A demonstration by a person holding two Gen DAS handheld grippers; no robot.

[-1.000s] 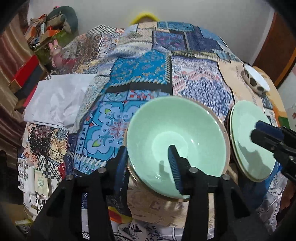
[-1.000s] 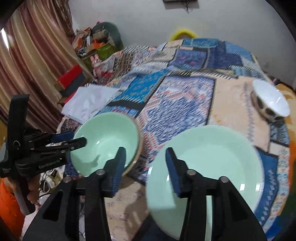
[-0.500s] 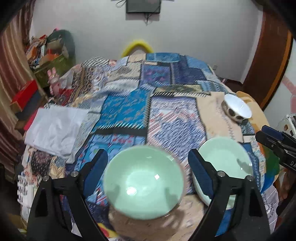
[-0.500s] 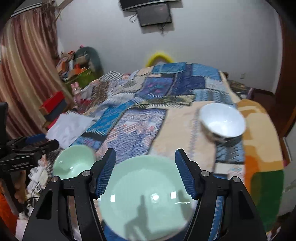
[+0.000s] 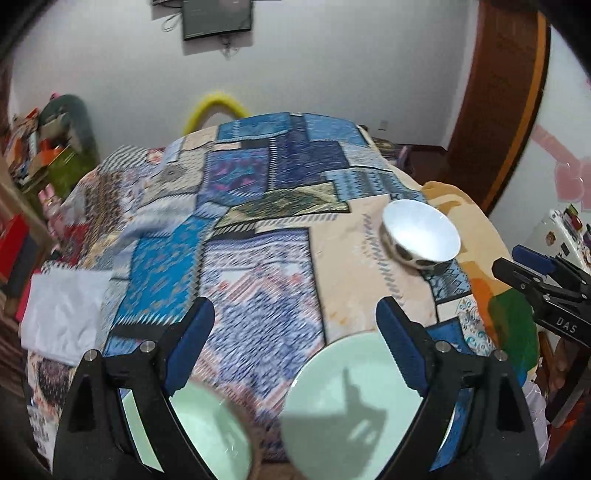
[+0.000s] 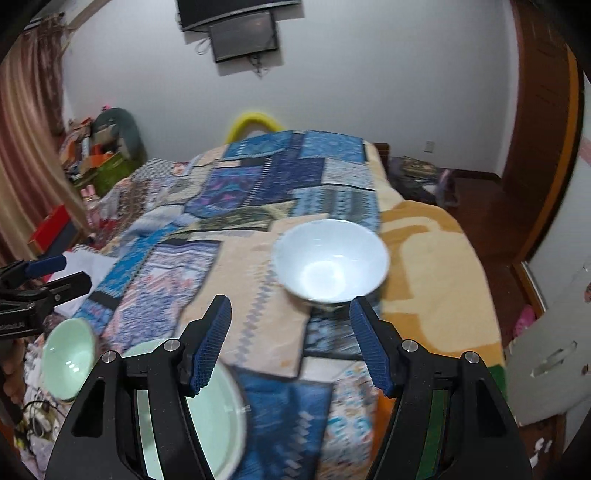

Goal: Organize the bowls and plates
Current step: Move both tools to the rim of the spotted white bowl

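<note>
The green bowl (image 5: 207,435) and the green plate (image 5: 354,402) both sit at the near edge of the bed, side by side, bowl on the left, plate on the right. Further up and off to the right there's a white bowl (image 6: 330,260) with a dark-spotted outside, well apart from the green pair and standing upright on the beige patch of the patchwork bedspread (image 5: 258,258).

Left gripper (image 5: 295,349) has its jaws spread wide with nothing between them, hanging above the bedspread over the gap between the green bowl and plate. Right gripper (image 6: 291,347) is spread about halfway, also empty, and the white bowl sits just past its fingertips. Both sets of jaws had just been opening, and neither has anything in them.

Bedspread is mostly blue and cream blocks, with an orange and green blanket (image 6: 436,258) poking out on the right side. A folded white cloth (image 5: 62,314) lies on the left edge. Room-wise: white wall (image 6: 369,74) with a dark screen (image 6: 243,35) mounted on it, brown wooden door (image 5: 506,96) on the right, striped curtain (image 6: 29,155) and a heap of clutter (image 6: 99,147) in the left corner.
</note>
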